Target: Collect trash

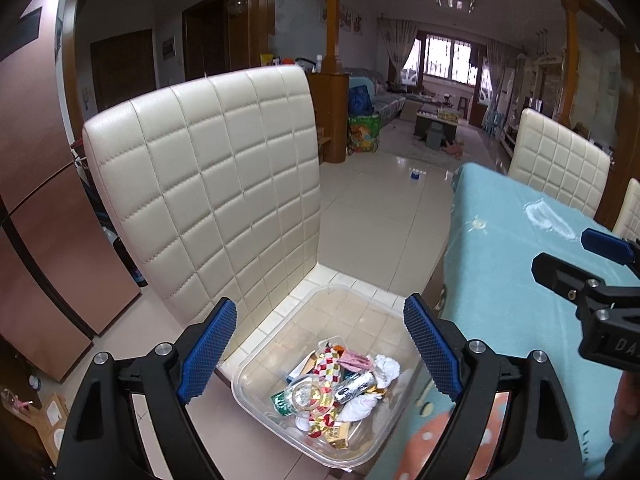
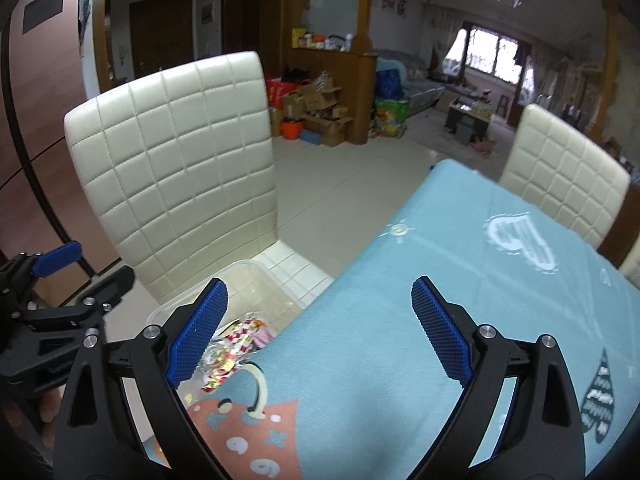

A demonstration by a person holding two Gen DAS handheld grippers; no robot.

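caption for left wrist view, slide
Open left gripper above a clear bin of trash on a chair.

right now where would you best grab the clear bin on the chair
Grip the clear bin by its near left rim, coming down from above with the left tool. The rim is a thin open lip, the trash sits low, and the table crowds its right side.

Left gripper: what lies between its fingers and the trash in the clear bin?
Nothing: in the left wrist view the open left gripper hangs over the clear bin, trash directly below.
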